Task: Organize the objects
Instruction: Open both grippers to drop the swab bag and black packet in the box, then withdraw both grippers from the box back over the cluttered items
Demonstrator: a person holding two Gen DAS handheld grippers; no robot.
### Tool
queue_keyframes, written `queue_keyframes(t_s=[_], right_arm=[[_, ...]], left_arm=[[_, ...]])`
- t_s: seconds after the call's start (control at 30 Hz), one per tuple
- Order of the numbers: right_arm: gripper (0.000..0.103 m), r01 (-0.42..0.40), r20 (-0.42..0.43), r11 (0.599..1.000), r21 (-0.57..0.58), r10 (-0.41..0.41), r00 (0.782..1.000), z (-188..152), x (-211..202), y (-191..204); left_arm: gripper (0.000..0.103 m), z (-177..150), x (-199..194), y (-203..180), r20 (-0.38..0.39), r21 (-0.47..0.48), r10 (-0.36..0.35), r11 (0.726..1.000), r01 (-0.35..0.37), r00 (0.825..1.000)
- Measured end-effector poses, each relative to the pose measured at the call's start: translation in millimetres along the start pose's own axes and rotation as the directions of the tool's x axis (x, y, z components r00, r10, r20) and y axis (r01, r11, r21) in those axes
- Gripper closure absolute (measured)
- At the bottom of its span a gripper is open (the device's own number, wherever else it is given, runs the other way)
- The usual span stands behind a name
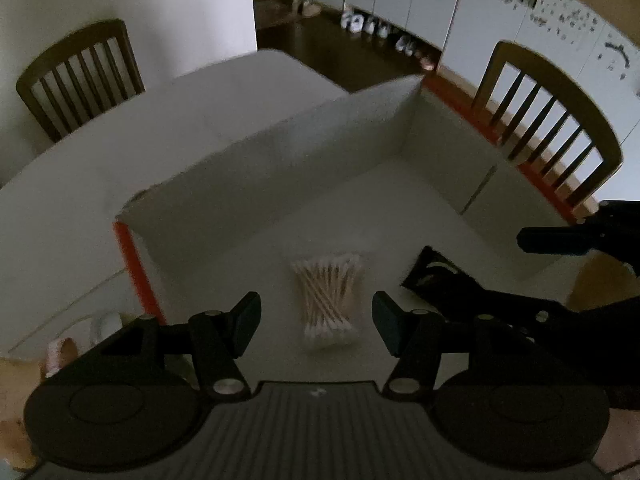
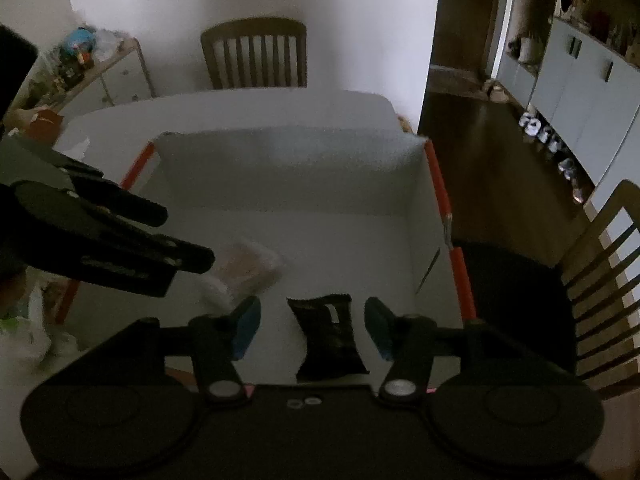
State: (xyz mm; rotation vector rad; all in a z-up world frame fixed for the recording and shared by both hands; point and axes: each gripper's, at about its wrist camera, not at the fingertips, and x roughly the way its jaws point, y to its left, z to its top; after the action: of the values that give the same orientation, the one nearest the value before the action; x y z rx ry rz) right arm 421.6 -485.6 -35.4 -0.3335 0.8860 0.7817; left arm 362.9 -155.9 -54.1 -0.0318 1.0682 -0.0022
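Left gripper [image 1: 316, 326], nearest the left wrist camera: jaws apart, nothing pressed between them. A packet of cotton swabs [image 1: 326, 300] lies on the floor of the white box [image 1: 280, 160] at 12 o'clock from the fingertips, seen in the gap. Right gripper [image 2: 312, 328]: jaws likewise apart and empty, above a dark packet [image 2: 330, 340] on the same box floor. In the right wrist view the swab packet sits at 10 o'clock of the dark packet, blurred.
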Motion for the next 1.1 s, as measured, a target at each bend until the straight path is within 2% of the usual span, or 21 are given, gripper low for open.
queue_keyframes(t_s=[0.2,0.5,0.57,0.7,0.77,0.9,0.97,1.1], right_arm=[[0.041,-0.011,0.055,1.0,-0.001,0.011,0.998,-1.7,-26.6,16.0],[0.036,-0.032,0.091,0.999,0.034,0.029,0.995,-12.8,-47.9,55.2],[0.03,-0.036,0.102,0.999,0.04,0.032,0.994,-15.4,-50.8,68.8],[0.026,-0.06,0.119,0.997,0.043,0.054,0.991,-18.1,-55.3,98.2],[0.025,-0.071,0.128,0.996,0.046,0.064,0.99,-20.2,-57.4,111.9],[0.023,-0.088,0.145,0.994,0.068,0.078,0.986,-24.8,-59.3,138.4],[0.023,-0.098,0.151,0.992,0.079,0.086,0.985,-27.3,-60.4,149.8],[0.022,-0.094,0.153,0.992,0.083,0.08,0.985,-32.0,-60.8,171.8]], left_arm=[[0.043,-19.1,-36.6,2.1,0.084,-0.01,-0.014,1.0,0.015,0.996],[0.043,-63.1,-92.1,21.8,0.175,-0.018,-0.04,0.999,0.044,0.984],[0.036,-74.8,-100.9,29.6,0.19,-0.025,-0.046,0.998,0.052,0.981],[0.035,-97.0,-117.0,46.5,0.206,-0.044,-0.043,0.998,0.053,0.978],[0.03,-109.2,-125.3,57.0,0.216,-0.06,-0.045,0.997,0.059,0.975],[0.027,-132.2,-135.2,74.0,0.23,-0.077,-0.031,0.996,0.05,0.973],[0.02,-142.4,-138.6,81.6,0.231,-0.076,-0.022,0.996,0.041,0.973],[0.019,-163.8,-144.0,100.1,0.23,-0.084,-0.032,0.995,0.052,0.973]])
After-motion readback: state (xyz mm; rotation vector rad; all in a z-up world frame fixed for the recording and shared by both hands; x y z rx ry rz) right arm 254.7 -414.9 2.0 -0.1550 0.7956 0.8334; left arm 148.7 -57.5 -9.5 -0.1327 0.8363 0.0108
